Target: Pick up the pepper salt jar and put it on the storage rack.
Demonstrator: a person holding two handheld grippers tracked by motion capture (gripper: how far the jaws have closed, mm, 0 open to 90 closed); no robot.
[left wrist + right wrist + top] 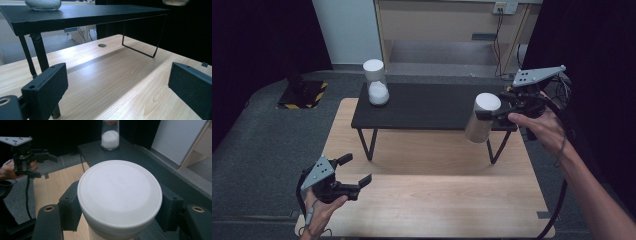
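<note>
I am holding the right gripper (491, 113) clamped on a white-lidded jar (482, 119), its jaws pressing on both sides just under the white lid (119, 192); the jar is hanging in the air off the front right corner of the black shelf (432, 107), tilted so that its bottom is leaning toward the wooden table (427, 200) and its lid toward the gripper; nothing is touching it except the two jaws. In the right gripper view I am looking down on the round lid, with faint raised lettering on it that I cannot read, and one black jaw is sitting tight against each side of it.

A second jar (376, 82), clear and about half full of a white grainy filling, is standing upright on the far left end of the shelf, well apart from the jar I am carrying; in the left gripper view its rounded glass base (43, 5) is showing at the top edge.

I am keeping the left gripper (353, 171) low over the near left part of the table, jaws spread wide with nothing between them; in its own view bare wood is lying between the two black pads (51, 86), and the shelf's thin wire legs (140, 48) are standing on the tabletop beyond.
</note>
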